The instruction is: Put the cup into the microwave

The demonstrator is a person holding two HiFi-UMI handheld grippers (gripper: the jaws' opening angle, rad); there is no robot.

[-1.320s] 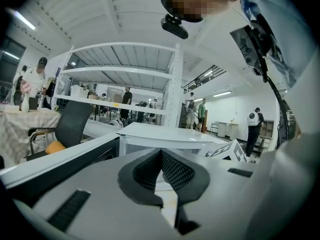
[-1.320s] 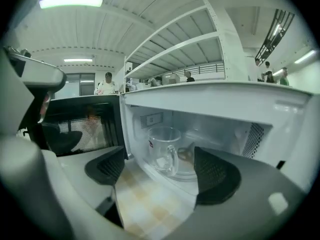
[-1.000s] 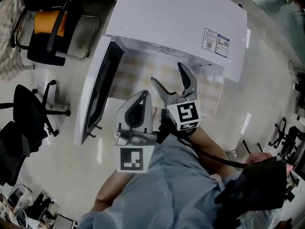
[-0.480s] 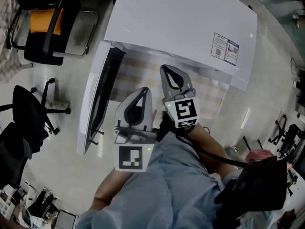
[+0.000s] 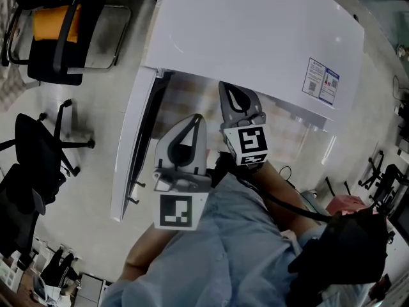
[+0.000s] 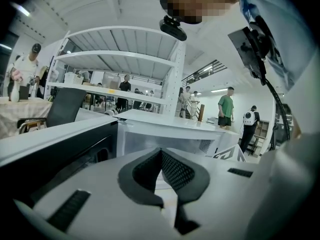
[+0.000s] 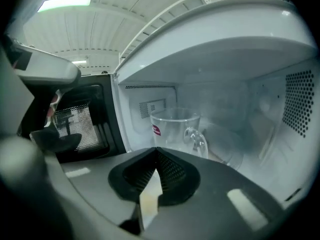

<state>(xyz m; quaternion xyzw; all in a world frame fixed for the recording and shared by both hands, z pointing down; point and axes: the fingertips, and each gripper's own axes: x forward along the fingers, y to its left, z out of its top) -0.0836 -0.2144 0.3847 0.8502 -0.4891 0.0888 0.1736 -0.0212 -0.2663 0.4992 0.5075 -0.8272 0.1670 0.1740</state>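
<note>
Closest in, the person's pale blue shirt [image 5: 211, 254] fills the foreground, and both claws reach out from it side by side. The left claw [image 5: 197, 118] has its two grey jaws pressed tip to tip and holds nothing. Just to its right, and reaching a little further forward, the right claw [image 7: 156, 150] is closed the same way and is also empty. Its tip is at the mouth of the white box-shaped microwave [image 5: 255, 31].

The dark-windowed microwave door [image 5: 137, 139] stands swung wide open on the far left of the left claw.

Straight ahead of the right claw, and clear of its jaws, the clear glass cup [image 7: 172, 126] stands upright inside the oven cavity. It has a small red label on its left side, and its curved glass handle [image 7: 199, 138] is turned to the right. A perforated vent panel [image 7: 300, 101] shows on the cavity wall, to the right of the claw.

Further off, beyond the left claw, a tall white metal shelf rack [image 6: 120, 59] rises. A person in a green shirt [image 6: 226, 106] stands in the bright room behind it. Out past the open door, a black office chair [image 5: 38, 152] sits on the pale floor.
</note>
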